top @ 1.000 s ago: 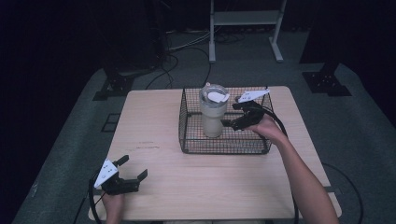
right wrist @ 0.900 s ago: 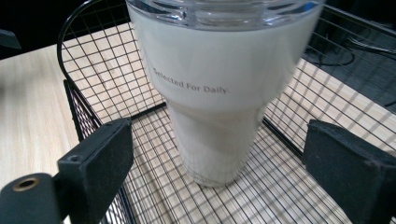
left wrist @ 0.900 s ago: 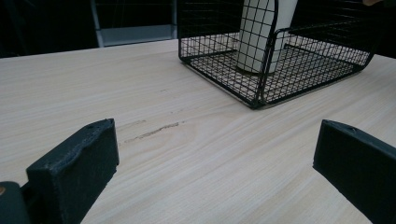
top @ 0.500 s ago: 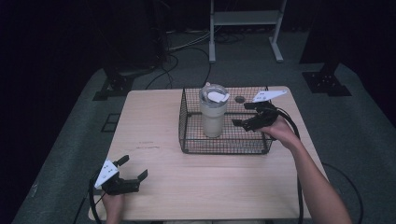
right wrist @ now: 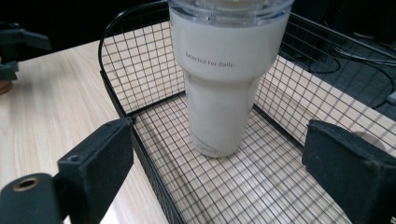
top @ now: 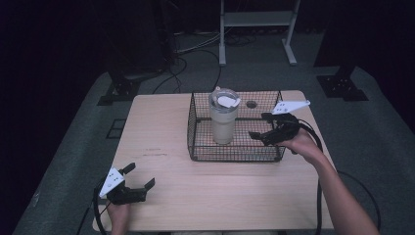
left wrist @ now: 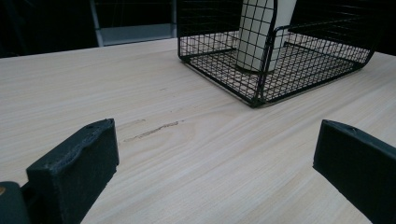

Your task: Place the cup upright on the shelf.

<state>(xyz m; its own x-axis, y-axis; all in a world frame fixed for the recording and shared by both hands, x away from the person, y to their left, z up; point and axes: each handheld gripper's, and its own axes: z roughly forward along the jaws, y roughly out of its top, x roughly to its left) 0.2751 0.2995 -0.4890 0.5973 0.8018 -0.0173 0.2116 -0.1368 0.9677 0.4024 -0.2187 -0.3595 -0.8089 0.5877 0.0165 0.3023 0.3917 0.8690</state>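
Standing upright in wire basket (top: 195,128), cream tumbler (right wrist: 224,70), printed wording legible close-up

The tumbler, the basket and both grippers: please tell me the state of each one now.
Tumbler: upright in the basket, lid on, not held.
Wire basket: on the table, open at the top.
Left gripper: open, holding nothing, low over the table.
Right gripper: open, at the basket, apart from the tumbler.

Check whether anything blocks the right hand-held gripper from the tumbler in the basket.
Nothing visible does. The right hand-held gripper is open above the wire basket's right rim, facing the upright tumbler across bare mesh floor.
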